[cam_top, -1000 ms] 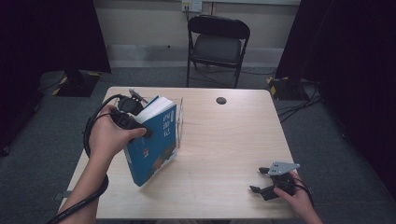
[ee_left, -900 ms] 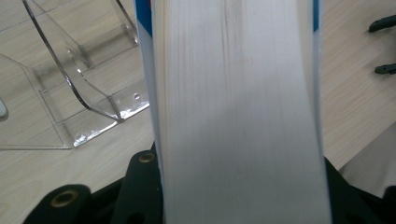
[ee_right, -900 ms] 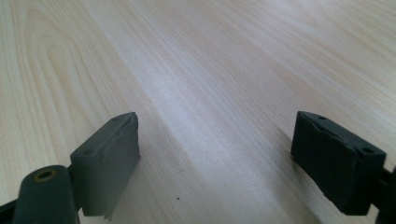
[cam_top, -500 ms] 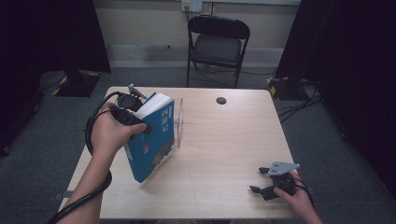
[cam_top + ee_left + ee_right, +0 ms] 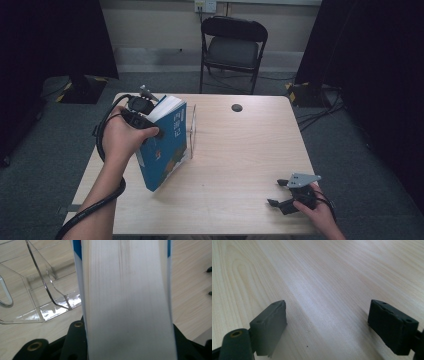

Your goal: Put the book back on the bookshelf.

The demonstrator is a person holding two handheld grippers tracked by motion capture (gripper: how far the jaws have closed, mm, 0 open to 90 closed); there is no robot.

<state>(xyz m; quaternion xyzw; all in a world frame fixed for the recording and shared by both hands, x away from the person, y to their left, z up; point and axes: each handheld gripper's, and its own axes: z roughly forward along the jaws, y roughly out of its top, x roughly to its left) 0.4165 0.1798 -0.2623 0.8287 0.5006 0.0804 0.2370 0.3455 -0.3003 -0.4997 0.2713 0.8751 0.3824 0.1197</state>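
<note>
Scene: pale wood worktop (image 5: 235, 160), folding chair (image 5: 233, 47) behind | Left hand-held gripper (image 5: 150, 125) clamps blue book (image 5: 167, 147), tilted beside clear acrylic stand (image 5: 42, 297) | Right hand-held gripper (image 5: 332, 327) agape, idle | Progress: book gripped, not yet seated in stand.

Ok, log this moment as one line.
left gripper: shut on book, tilted beside clear stand | right gripper: open, nothing between jaws, low over table | chair: behind table
</note>
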